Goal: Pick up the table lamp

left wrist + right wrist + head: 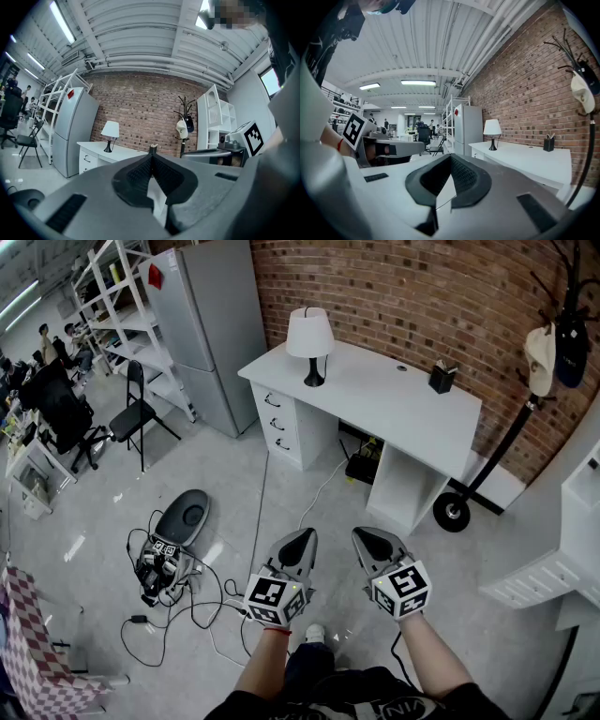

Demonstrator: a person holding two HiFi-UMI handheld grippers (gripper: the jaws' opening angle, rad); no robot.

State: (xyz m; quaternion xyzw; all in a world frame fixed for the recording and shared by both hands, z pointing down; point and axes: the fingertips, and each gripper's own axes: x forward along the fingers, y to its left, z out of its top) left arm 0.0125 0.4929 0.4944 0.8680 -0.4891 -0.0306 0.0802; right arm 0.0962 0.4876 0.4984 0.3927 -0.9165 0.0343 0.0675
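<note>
Both grippers empty, well short of the lamp

The white-shaded table lamp on a black base (309, 343) stands upright at the left end of the white desk surface (394, 404), close to the red brick wall (412, 287) and well apart from both grippers. The left gripper (302, 540) and right gripper (364, 538) hover side by side over the grey floor (234, 465), each with jaws pressed together on nothing. The lamp shows far ahead, left of the left jaws' tips and right of the right jaws' tips
</note>
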